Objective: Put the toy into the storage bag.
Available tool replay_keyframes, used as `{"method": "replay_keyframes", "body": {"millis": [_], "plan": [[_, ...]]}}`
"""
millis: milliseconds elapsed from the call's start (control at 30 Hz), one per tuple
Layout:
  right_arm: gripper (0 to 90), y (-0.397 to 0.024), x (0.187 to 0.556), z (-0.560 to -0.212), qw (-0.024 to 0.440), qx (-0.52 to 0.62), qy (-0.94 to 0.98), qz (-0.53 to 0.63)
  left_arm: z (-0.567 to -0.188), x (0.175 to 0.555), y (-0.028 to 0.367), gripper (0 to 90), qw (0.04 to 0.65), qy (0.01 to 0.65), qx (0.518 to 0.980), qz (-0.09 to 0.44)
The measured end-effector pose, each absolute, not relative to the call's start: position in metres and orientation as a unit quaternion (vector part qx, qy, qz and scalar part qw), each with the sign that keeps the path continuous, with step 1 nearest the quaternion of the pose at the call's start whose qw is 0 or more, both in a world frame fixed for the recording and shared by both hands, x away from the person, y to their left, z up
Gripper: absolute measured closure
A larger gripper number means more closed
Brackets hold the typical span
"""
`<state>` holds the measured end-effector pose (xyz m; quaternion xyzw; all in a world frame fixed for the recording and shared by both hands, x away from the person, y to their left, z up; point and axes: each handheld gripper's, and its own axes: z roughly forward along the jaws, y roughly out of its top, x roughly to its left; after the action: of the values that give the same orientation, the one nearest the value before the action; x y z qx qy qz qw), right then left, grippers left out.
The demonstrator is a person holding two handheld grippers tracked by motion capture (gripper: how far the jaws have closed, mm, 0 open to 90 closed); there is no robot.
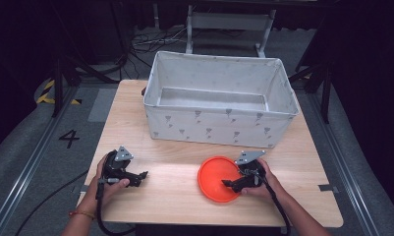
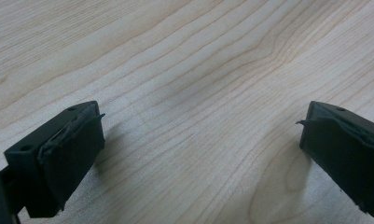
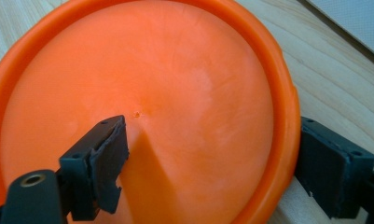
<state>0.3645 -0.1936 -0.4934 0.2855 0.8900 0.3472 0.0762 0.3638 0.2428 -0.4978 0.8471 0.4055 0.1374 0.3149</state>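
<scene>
Orange plate (image 1: 216, 178) lies on the wooden table (image 1: 175, 196); the right gripper (image 3: 212, 163) straddles its rim, spread wide. The left gripper (image 2: 198, 154) is spread too.

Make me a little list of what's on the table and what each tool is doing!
table: light wooden top
box: white fabric bin at the far side, looks empty
plate: orange plate on the table in front of the bin
left tool: left tool open over bare wood, holding nothing
right tool: right tool open, one jaw over the plate's inside, the other outside its rim, not yet closed
</scene>
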Motion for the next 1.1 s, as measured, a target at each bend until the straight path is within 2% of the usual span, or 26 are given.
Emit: {"method": "replay_keyframes", "body": {"millis": [167, 267, 333, 500, 700, 767, 933, 1100], "plan": [[21.6, -0.193, 0.366, -0.491, 0.074, 0.289, 0.892, 0.34, -0.498, 0.364, 0.243, 0.1, 0.315, 0.404, 0.848, 0.136], [38.4, -0.199, 0.37, -0.488, 0.067, 0.309, 0.883, 0.348, -0.498, 0.364, 0.243, 0.1, 0.314, 0.404, 0.848, 0.137], [40.5, -0.199, 0.371, -0.488, 0.065, 0.311, 0.882, 0.349, -0.498, 0.364, 0.243, 0.1, 0.315, 0.404, 0.848, 0.136], [60.7, -0.208, 0.373, -0.484, 0.057, 0.323, 0.869, 0.369, -0.498, 0.365, 0.242, 0.0, 0.317, 0.404, 0.848, 0.134], [70.7, -0.216, 0.374, -0.476, 0.045, 0.319, 0.86, 0.395, -0.498, 0.365, 0.242, 0.0, 0.316, 0.405, 0.848, 0.133], [77.0, -0.222, 0.373, -0.468, 0.034, 0.311, 0.851, 0.421, -0.498, 0.365, 0.242, 0.0, 0.316, 0.405, 0.847, 0.133], [81.3, -0.23, 0.364, -0.449, 0.033, 0.284, 0.849, 0.444, -0.498, 0.365, 0.242, 0.1, 0.317, 0.404, 0.848, 0.135], [82.3, -0.233, 0.356, -0.431, 0.053, 0.257, 0.854, 0.449, -0.498, 0.365, 0.242, 0.1, 0.317, 0.404, 0.847, 0.136]]}}
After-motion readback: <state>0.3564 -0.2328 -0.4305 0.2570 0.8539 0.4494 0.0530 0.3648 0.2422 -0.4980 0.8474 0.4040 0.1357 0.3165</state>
